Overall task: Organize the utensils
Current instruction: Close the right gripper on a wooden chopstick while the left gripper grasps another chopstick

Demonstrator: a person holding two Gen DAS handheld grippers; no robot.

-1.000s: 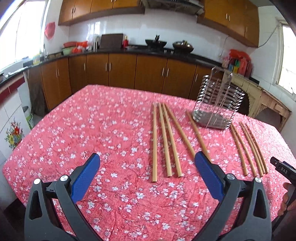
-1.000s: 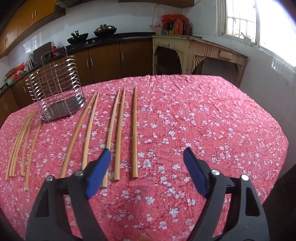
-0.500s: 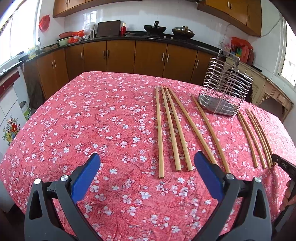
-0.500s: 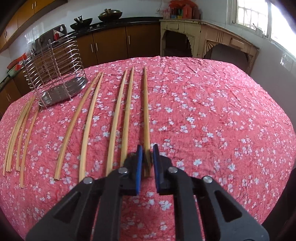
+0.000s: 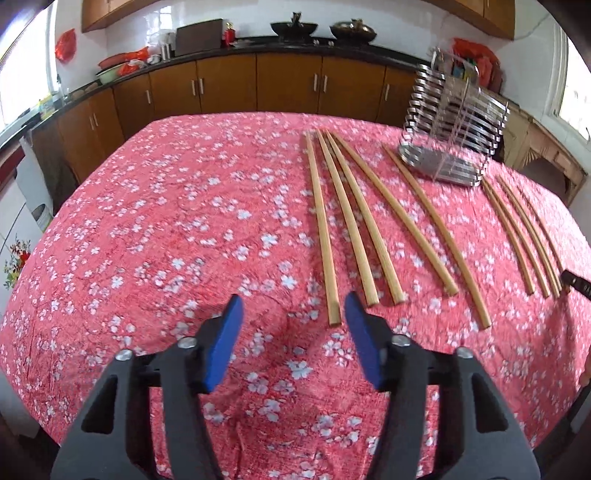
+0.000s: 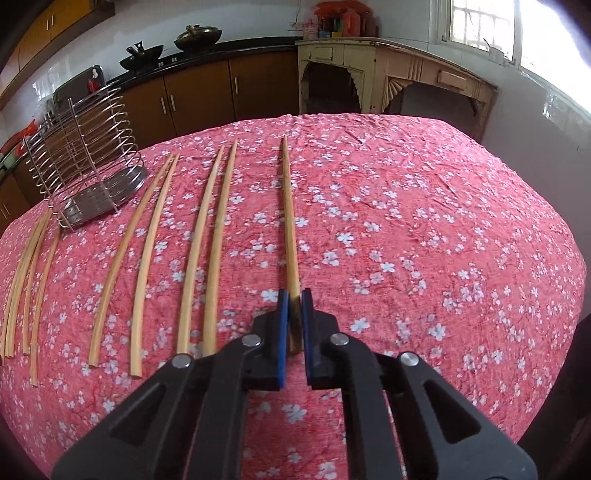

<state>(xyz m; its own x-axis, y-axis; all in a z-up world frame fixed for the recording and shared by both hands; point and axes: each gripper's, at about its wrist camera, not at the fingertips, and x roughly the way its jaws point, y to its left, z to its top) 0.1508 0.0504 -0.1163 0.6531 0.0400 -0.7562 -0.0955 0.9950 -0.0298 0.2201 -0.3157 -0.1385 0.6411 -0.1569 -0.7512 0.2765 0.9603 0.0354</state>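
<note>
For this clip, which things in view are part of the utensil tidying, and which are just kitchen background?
Part of the job:
- chopsticks laid out on the tablecloth
- one chopstick clamped in the right gripper
- metal utensil holder
- left gripper, jaws closing, nothing between them yet

Just lying about:
- woks on the counter
- red bag on the wall
- bottles on the cream sideboard

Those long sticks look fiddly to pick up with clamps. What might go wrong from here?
1. The right gripper pinches its chopstick only at the near end, so the long free length may swing or slip when lifted.
2. The left gripper is closing with the nearest chopstick close to its right pad; it may nudge the stick sideways into its neighbours.
3. The wire holder looks light; a poorly aimed chopstick might tip it.
</note>
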